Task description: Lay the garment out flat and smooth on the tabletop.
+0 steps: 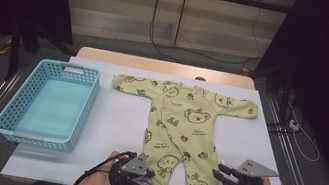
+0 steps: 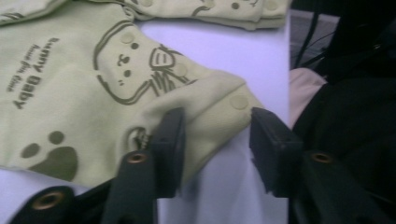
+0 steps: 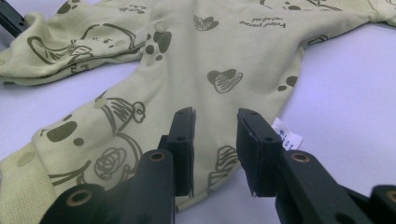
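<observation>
- Your left gripper [image 1: 150, 179] sits at the near table edge, jaws apart, straddling the cuff of one romper [image 1: 181, 131] leg without pinching it.
- Your right gripper [image 1: 216, 173] rests by the other leg; in the right gripper view its jaws [image 3: 215, 149] stand apart over the cloth, holding nothing.
- The romper, pale green with bear prints, lies flat on the white table [image 1: 253, 153], legs toward you, sleeves spread at the far side.
- To grip well, slide one jaw of each gripper under its cuff, so that both layers sit between the jaws before you close, and match the two sides.
- A blue basket [image 1: 49, 103] stands empty, well left of the romper.
- Hard to make out: whether the lower jaws are under the fabric or merely on top; your hands cover much of the grippers from above.
</observation>
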Tool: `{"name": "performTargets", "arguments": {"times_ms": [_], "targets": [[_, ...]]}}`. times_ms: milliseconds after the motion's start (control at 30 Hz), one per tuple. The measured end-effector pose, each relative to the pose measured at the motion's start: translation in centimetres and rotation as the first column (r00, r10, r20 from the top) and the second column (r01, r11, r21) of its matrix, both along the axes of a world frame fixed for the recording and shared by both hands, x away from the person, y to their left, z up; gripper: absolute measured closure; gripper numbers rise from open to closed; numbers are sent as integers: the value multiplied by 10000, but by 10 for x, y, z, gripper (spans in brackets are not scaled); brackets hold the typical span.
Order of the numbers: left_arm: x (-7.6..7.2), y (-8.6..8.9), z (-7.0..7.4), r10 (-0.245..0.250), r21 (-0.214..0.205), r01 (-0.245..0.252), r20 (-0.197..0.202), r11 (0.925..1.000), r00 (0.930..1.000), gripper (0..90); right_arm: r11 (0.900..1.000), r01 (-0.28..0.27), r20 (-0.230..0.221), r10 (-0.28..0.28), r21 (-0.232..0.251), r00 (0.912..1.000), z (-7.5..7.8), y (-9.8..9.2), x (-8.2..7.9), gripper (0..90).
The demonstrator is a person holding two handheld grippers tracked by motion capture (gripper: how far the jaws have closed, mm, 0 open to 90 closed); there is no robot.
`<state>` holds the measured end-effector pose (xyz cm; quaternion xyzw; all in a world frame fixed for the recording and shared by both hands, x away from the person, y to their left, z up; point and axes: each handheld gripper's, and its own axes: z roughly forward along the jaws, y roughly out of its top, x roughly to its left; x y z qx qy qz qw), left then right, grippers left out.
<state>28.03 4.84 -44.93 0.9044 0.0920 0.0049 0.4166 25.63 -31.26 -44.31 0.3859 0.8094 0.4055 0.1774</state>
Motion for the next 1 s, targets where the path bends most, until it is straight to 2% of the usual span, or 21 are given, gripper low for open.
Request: {"name": "performTargets", "arguments": {"times_ms": [67, 100, 133, 167, 200, 233, 300, 433, 467, 500, 533, 567, 600, 633, 733, 833, 867, 900, 933, 967, 1000], "targets": [[2, 0, 2, 181, 266, -187, 226, 9995, 9996, 740, 10000, 1, -17, -1, 45, 10000, 0, 1, 0, 675], [1, -2, 1, 653, -15, -653, 60, 9979, 9978, 789, 10000, 23, -5, -23, 13, 10000, 1, 1, 0, 675], [1, 0, 2, 789, 68, -788, -200, 9969, 9967, 834, 10000, 15, 1, -15, 15, 10000, 1, 1, 0, 676], [-2, 0, 3, 842, 2, -842, -273, 9964, 9961, 867, 10000, -4, 24, 4, 4, 10000, 1, 1, 0, 675], [-2, 0, 5, 407, 22, -407, -198, 9992, 9990, 876, 10000, -14, -2, 14, -5, 10000, 1, 2, 0, 673], [-5, 1, 7, 300, -1, -300, -199, 9995, 9994, 880, 10000, -2, -8, 2, -10, 10000, 1, 2, -1, 673], [-13, 3, 12, 459, -415, -492, -756, 9979, 9961, 881, 10000, -6, -8, 6, 5, 10000, 1, 2, -1, 673], [-19, 7, 13, -2, -459, -56, -1252, 9989, 9921, 867, 10000, -13, 25, 13, -55, 10000, 0, 2, 0, 674], [-21, 8, 13, 160, -432, -223, -1409, 9988, 9899, 847, 10000, -21, 43, 22, -31, 10000, 0, 2, 0, 673], [-20, 9, 12, -67, -459, 3, -1396, 9989, 9902, 823, 10000, -32, 70, 32, -10, 10000, 1, 3, 0, 670], [-18, 10, 10, -276, -876, 156, -1373, 9960, 9901, 752, 10000, -43, 71, 43, 39, 10000, 1, 3, 0, 668], [-16, 12, 13, 29, -605, -106, -1260, 9981, 9920, 649, 10000, -66, 112, 65, 14, 9999, 1, 3, 0, 666], [-13, 14, 13, -2, -972, -131, -1356, 9952, 9908, 640, 10000, -66, 115, 65, 17, 9999, 1, 3, 0, 666], [-9, 18, 16, 318, -871, -435, -1316, 9952, 9908, 654, 9999, -89, 122, 88, 52, 9999, 1, 3, 0, 665], [5, 33, 18, 933, -1170, -1117, -1525, 9868, 9839, 704, 9998, -140, 154, 138, 124, 9998, 2, 4, -1, 661], [14, 44, 16, 1506, -925, -1621, -1200, 9824, 9813, 779, 9998, -188, 160, 187, 97, 9997, 2, 5, -1, 655], [16, 46, 16, 1615, -504, -1679, -1128, 9845, 9804, 788, 9997, -216, 163, 215, 119, 9996, 2, 5, -1, 653], [16, 46, 13, 1921, -517, -1984, -1068, 9788, 9756, 796, 9996, -236, 167, 233, 153, 9996, 2, 5, -1, 653], [16, 45, 12, 1665, -391, -1724, -1230, 9843, 9783, 796, 9996, -221, 151, 218, 160, 9996, 2, 5, -1, 653], [14, 43, 11, 1631, -73, -1648, -1097, 9863, 9805, 796, 9997, -202, 156, 200, 128, 9997, 2, 5, -1, 652], [11, 38, 7, 1578, -115, -1597, -969, 9871, 9827, 796, 9997, -199, 158, 197, 146, 9997, 2, 6, -1, 650]]}}
